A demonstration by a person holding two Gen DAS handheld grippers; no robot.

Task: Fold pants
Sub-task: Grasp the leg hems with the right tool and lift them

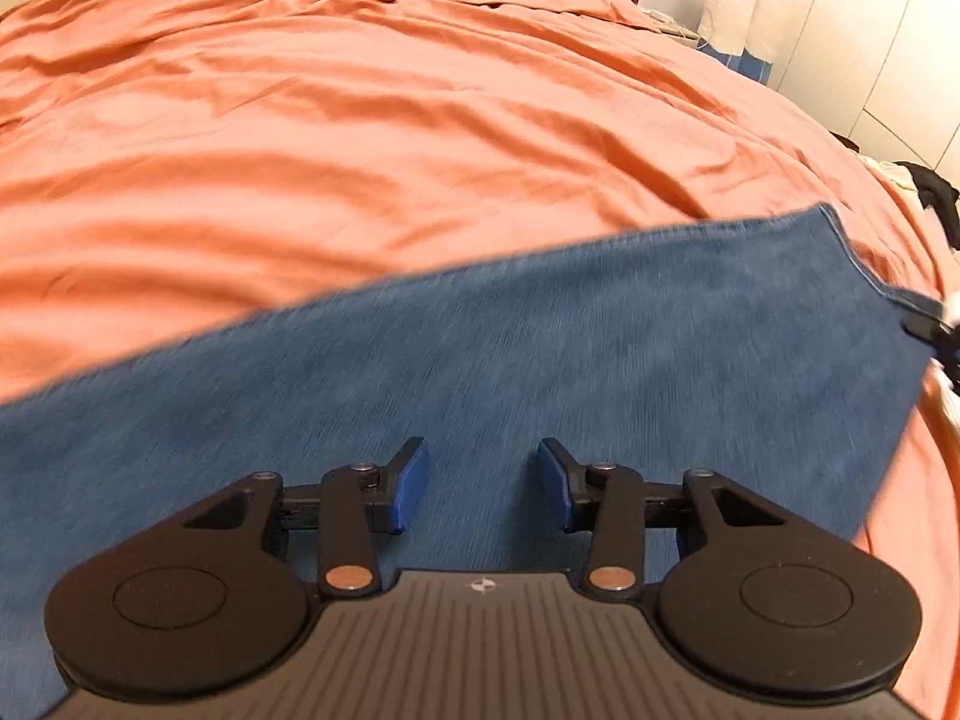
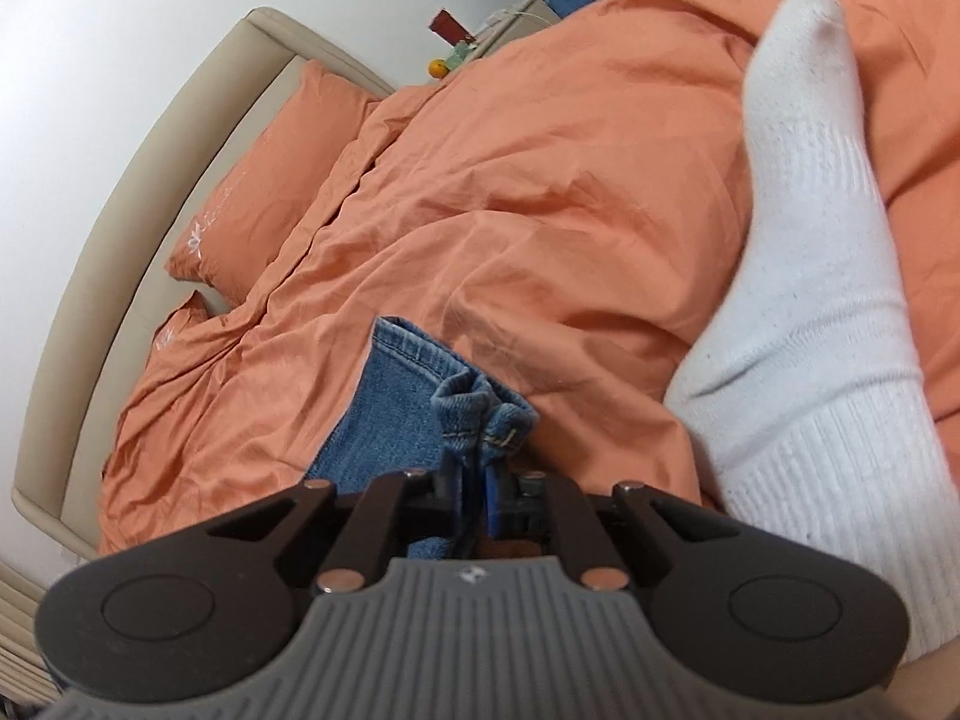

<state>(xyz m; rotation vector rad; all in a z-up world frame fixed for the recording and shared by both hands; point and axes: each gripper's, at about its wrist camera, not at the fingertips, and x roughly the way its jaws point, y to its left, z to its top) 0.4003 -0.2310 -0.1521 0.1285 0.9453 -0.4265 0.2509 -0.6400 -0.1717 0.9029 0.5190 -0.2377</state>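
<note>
Orange bed | my right gripper jaws clamped on pants hem, tensioning it | left gripper jaws apart, hovering to grab

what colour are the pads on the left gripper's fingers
Blue pads on black fingers, seen best in the left wrist view, where the left gripper is open above the jeans.
</note>
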